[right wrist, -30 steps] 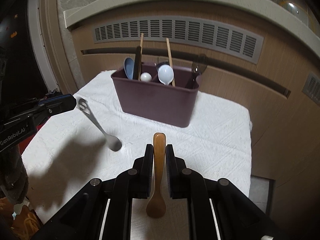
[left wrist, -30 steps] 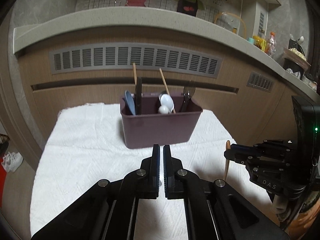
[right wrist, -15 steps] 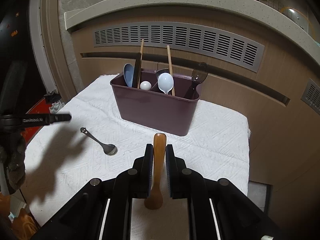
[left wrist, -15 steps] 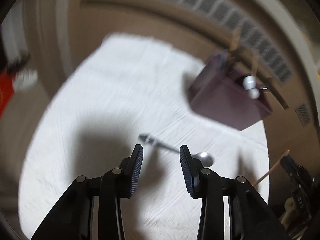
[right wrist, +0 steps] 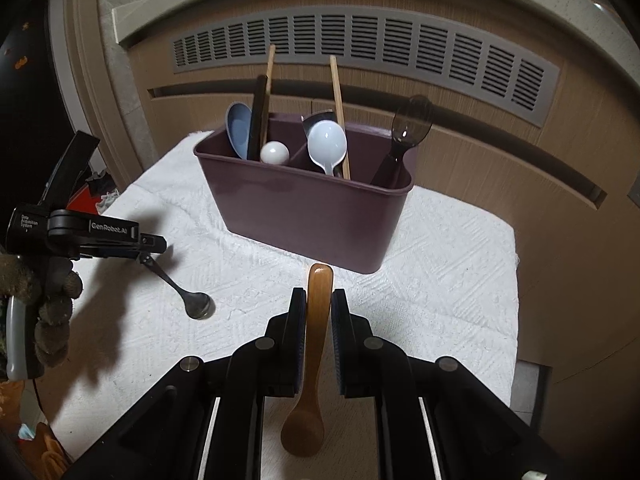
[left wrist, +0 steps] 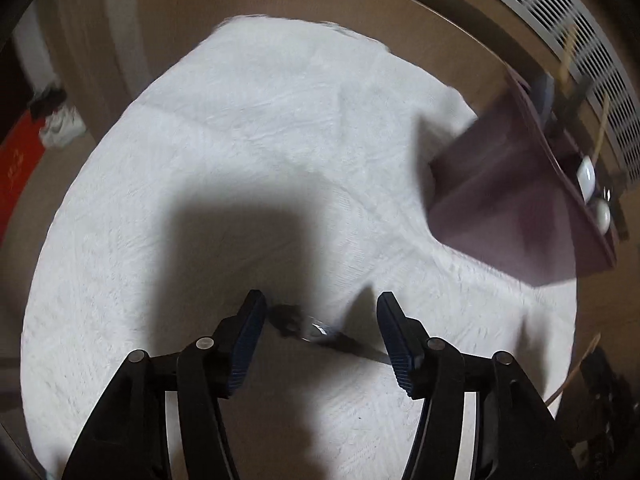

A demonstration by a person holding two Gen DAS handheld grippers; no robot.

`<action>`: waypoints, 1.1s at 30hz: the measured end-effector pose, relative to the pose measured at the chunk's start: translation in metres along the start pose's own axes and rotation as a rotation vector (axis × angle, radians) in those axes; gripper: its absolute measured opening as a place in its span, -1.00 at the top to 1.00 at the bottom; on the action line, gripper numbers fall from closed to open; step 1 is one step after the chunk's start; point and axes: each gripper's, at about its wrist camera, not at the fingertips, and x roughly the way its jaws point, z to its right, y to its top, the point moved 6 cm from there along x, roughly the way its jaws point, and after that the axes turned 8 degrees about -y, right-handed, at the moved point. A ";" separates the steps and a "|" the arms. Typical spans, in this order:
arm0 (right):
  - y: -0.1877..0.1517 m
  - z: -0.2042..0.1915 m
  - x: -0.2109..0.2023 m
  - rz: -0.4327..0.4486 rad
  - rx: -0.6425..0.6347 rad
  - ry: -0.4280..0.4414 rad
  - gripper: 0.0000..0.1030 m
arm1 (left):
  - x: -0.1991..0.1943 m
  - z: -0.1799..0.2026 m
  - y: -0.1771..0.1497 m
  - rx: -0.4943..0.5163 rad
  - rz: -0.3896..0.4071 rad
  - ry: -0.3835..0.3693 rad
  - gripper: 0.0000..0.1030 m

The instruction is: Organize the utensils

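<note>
My left gripper [left wrist: 320, 320] points steeply down at the white towel [left wrist: 248, 152], and its jaws are opening with nothing pressed between the pads. The metal spoon [left wrist: 316, 330] lies flat on the towel right under the gap, its handle end just off the left pad and its shaft running toward 4 o'clock, past the right finger; motion blur hides the bowl in this view. From the right wrist camera I see the same spoon [right wrist: 188, 294] with its bowl resting at 5 o'clock from the left gripper's [right wrist: 154, 246] tips.

My right gripper [right wrist: 318, 316] is clamped on the wooden spoon [right wrist: 314, 344], handle forward at 12 o'clock, bowl hanging back toward the camera. Beyond the handle tip, at 12 o'clock, the maroon utensil caddy [right wrist: 304, 216] stands on the towel, holding chopsticks [right wrist: 340, 104], a white ladle-type spoon [right wrist: 327, 145], a blue spoon [right wrist: 238, 130] and a dark translucent spoon [right wrist: 410, 124].
</note>
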 end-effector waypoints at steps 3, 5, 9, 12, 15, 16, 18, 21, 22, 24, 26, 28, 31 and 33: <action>-0.005 -0.003 0.014 -0.047 -0.011 0.007 0.78 | 0.006 0.030 -0.020 0.191 -0.020 -0.037 -0.12; -0.012 -0.005 0.025 -0.090 -0.016 0.025 0.78 | 0.007 0.049 -0.037 0.327 -0.033 -0.069 -0.12; -0.028 -0.005 0.045 -0.159 -0.008 0.045 0.78 | -0.004 0.049 -0.049 0.342 -0.025 -0.140 -0.12; -0.036 -0.006 0.043 -0.160 -0.023 0.047 0.65 | -0.019 0.031 -0.045 0.271 -0.015 -0.111 -0.16; -0.039 -0.011 0.037 -0.129 -0.068 0.048 0.59 | -0.024 0.024 -0.048 0.244 -0.061 -0.130 -0.16; -0.038 -0.014 0.037 -0.122 -0.080 0.060 0.59 | -0.024 0.024 -0.053 0.231 -0.086 -0.147 -0.17; -0.036 -0.023 0.036 -0.119 -0.100 0.107 0.60 | -0.022 0.025 -0.061 0.213 -0.125 -0.168 -0.17; -0.033 -0.036 0.050 -0.133 -0.130 0.109 0.81 | -0.013 0.035 -0.068 0.226 -0.139 -0.174 -0.17; -0.034 -0.039 0.054 -0.141 -0.129 0.101 0.81 | -0.013 0.036 -0.069 0.234 -0.136 -0.171 -0.17; -0.038 -0.039 0.062 -0.173 -0.116 0.104 0.81 | -0.013 0.038 -0.070 0.233 -0.139 -0.179 -0.17; -0.045 -0.042 0.058 -0.191 -0.108 0.141 0.81 | -0.011 0.038 -0.068 0.218 -0.138 -0.178 -0.17; -0.058 -0.053 0.044 -0.222 -0.105 0.231 0.81 | -0.009 0.040 -0.063 0.209 -0.130 -0.171 -0.17; -0.075 -0.066 0.023 -0.230 -0.120 0.317 0.80 | -0.002 0.050 -0.057 0.217 -0.120 -0.167 -0.17; -0.080 -0.062 0.012 -0.206 -0.106 0.315 0.80 | 0.004 0.063 -0.054 0.243 -0.111 -0.153 -0.17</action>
